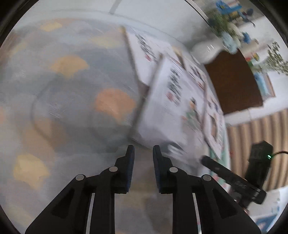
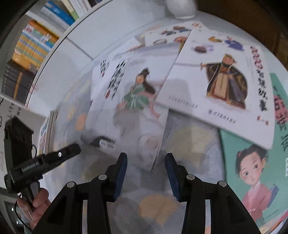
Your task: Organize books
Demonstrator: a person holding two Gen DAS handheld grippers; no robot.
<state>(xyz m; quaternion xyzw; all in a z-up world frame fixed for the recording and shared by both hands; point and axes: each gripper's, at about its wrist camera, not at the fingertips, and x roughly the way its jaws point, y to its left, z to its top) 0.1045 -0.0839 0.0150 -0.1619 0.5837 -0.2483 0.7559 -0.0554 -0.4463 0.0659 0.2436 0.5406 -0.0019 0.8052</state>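
Both views are motion-blurred. Left gripper (image 1: pixel 143 153): jaws a narrow gap apart, nothing between them, over bare tablecloth (image 1: pixel 72 100) just short of the book's (image 1: pixel 167 111) near corner. Right gripper (image 2: pixel 146 160): jaws parted wider; the same green-robed book's lower corner sits in the gap, but neither pad visibly presses it, so released, not grasping.

Books lie fanned and overlapping on the table; a white book (image 2: pixel 216 86) rests on the green-robed one, with a teal book (image 2: pixel 252 171) to its right.

Risks:
- Pulling the lower book probably drags the one on top.
- Thin cover corner may slip or bend if pinched.
- Vase (image 2: pixel 180 9) stands near the far books.

Room: open cloth to the left; the two grippers sit close together.
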